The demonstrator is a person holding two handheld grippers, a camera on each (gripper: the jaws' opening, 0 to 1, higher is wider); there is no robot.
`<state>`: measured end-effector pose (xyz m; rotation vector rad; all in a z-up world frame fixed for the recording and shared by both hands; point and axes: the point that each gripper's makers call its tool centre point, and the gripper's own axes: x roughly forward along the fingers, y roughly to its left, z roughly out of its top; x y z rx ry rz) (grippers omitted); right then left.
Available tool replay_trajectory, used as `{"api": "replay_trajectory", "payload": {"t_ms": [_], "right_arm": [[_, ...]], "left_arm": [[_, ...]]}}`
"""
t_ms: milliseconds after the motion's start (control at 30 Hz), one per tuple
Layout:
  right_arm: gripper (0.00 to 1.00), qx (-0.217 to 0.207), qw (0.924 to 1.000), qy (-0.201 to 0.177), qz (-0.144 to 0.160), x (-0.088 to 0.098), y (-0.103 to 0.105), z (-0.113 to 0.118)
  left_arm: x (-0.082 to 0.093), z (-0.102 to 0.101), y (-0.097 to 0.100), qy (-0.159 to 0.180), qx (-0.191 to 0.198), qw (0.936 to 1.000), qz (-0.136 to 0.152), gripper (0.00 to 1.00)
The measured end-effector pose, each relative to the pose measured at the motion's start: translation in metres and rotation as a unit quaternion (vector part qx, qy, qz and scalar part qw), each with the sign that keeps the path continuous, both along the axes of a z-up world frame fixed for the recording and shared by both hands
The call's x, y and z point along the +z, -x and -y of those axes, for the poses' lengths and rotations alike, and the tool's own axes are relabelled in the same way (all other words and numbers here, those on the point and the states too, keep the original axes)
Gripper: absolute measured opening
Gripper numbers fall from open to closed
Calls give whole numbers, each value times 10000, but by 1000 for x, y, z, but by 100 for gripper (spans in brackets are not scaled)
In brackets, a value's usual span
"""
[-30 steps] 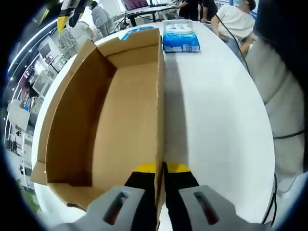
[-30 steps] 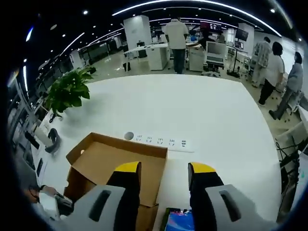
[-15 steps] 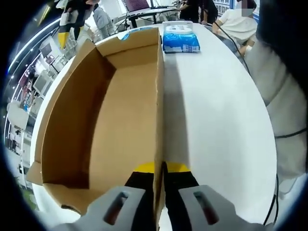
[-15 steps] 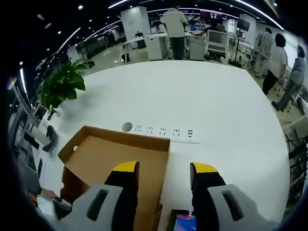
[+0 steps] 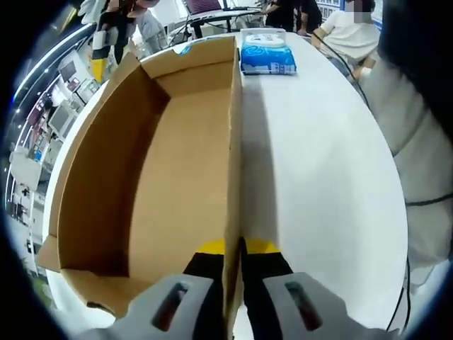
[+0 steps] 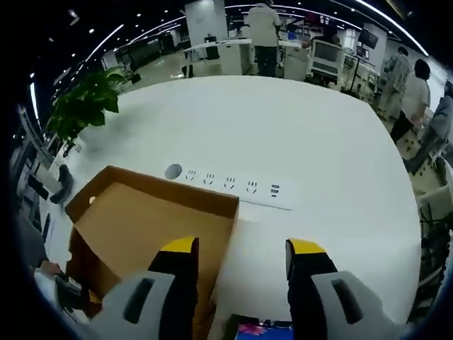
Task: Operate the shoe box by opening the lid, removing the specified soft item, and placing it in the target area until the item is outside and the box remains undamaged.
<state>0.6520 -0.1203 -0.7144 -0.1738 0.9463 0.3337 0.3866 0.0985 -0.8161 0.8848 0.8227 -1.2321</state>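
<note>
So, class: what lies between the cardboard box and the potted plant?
Right gripper view: only bare white table between cardboard box and potted plant.

The left gripper view sits low and very close against the near end of the open cardboard box (image 5: 170, 163), looking lengthwise down its long side wall toward the far end, with the white table (image 5: 318, 184) stretching away to the right and a blue packet (image 5: 267, 55) beyond the box. The right gripper view looks from higher up, down across the table (image 6: 297, 134) toward the far room, with the box (image 6: 145, 227) near and to the left and a white power strip (image 6: 233, 188) just past it. The 2 views share the box and the table.
</note>
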Motion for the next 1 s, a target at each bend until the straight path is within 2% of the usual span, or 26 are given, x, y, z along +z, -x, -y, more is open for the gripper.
{"api": "replay_trajectory", "payload": {"t_ms": [100, 167, 233, 333, 500, 700, 1000], "right_arm": [[38, -272, 9991, -277, -157, -3, 3, -7], [38, -255, 9993, -233, -135, -5, 0, -6], [35, -163, 9998, 13, -63, -7, -2, -3], [30, -337, 9993, -102, -139, -12, -2, -5], [35, -608, 9976, -268, -205, -17, -4, -7], [35, -600, 9977, -151, -284, -28, -3, -9], [25, -562, 9978, -17, -351, -49, -12, -11]], "left_arm": [[0, 0, 0, 12, -13, 10000, -1, 2], [0, 0, 0, 11, -7, 10000, -2, 2], [0, 0, -1, 10, -2, 10000, -4, 2], [0, 0, 0, 25, -33, 10000, 71, 2], [0, 0, 0, 24, -29, 10000, 64, 2], [0, 0, 0, 27, -50, 10000, 71, 2], [0, 0, 0, 28, -84, 9999, 88, 2]]}}
